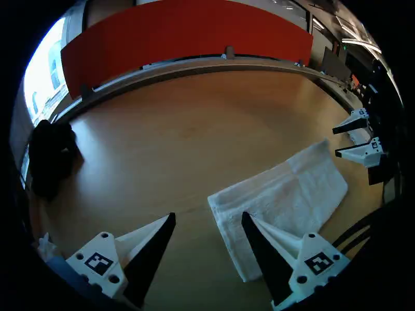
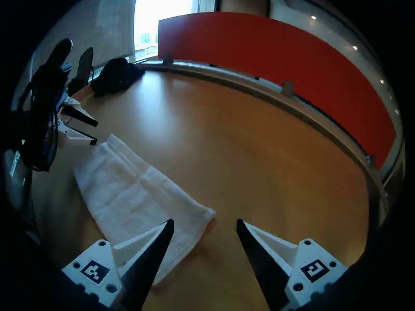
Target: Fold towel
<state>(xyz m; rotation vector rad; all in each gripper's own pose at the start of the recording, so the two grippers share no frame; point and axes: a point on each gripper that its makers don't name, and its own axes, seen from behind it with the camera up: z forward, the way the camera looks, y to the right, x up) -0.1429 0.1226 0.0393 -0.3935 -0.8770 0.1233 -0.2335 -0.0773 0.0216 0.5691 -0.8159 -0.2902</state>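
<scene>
The two white fingers of the left gripper (image 1: 207,215), black on their inner faces, stand wide apart and hold nothing. One of them hangs over the near corner of the white terry towel (image 1: 285,197), the other over bare table beside that corner. The right gripper (image 2: 205,221) is spread just as wide and is empty too. It sits at the towel's opposite short end, with one finger over the cloth's edge and one off it.

The towel lies flat on the light brown wooden table (image 1: 181,129) as a long strip. A faint crease runs across its middle and a doubled edge runs along one long side, so it looks to have had one fold already. A black bag (image 1: 49,155) sits well away from the towel, and a red panel (image 1: 181,36) runs along the table's far edge, far beyond the towel.

The step in hand seems to be taking hold for the next fold, short end over short end. To do it well:
- Each finger pair should come down astride a corner and catch every layer, not just the top one.
- The lifted end should rise only enough to clear the cloth.
- It should travel straight along the towel's length and land edge on edge with the far end.
- A shallow bite on terry is likely to slip or drag the whole strip askew.
</scene>
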